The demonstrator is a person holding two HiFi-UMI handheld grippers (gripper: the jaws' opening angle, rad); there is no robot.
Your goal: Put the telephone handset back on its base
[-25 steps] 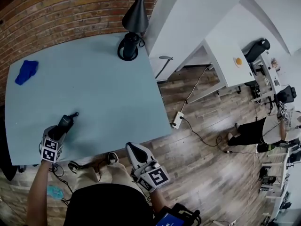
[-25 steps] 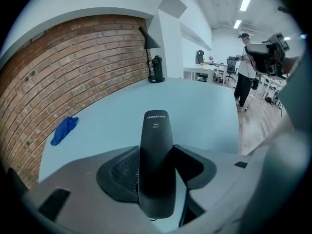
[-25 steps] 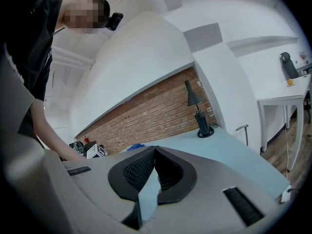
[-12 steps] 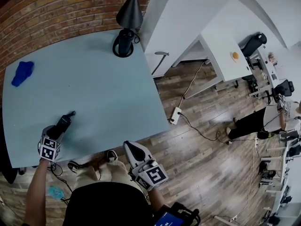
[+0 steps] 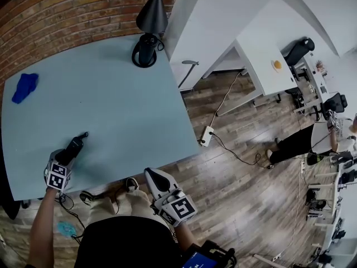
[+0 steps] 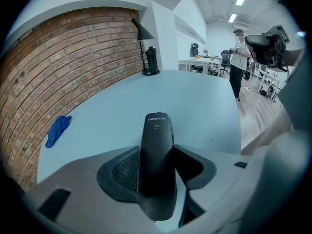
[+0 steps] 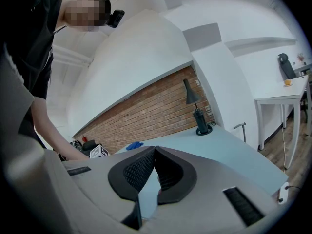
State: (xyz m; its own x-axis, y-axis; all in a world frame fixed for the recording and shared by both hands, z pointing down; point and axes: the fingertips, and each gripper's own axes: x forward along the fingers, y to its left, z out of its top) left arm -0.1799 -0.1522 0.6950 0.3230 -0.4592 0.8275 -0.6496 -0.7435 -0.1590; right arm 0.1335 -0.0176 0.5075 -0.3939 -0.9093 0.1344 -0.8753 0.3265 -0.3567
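Observation:
The black telephone handset [image 5: 76, 144] [image 6: 157, 150] is clamped lengthwise between the pads of my left gripper [image 5: 68, 156] [image 6: 157, 172], which is shut on it. It hangs just over the front left part of the light blue table [image 5: 117, 105], pointing away from me. My right gripper [image 5: 157, 177] [image 7: 154, 152] hovers off the table's front edge, shut with its tips touching and nothing in them. A black upright object on a round foot [image 5: 144, 51] [image 6: 152, 61] stands at the far edge; whether it is the base I cannot tell.
A black desk lamp [image 5: 153, 13] leans over the far edge. A blue cloth [image 5: 25, 87] [image 6: 57, 129] lies at the far left by the brick wall. White desks, cables and a standing person [image 5: 301, 149] occupy the wooden floor to the right.
The head view has drifted slightly. Both grippers stay about where they were, the left one still holding the handset.

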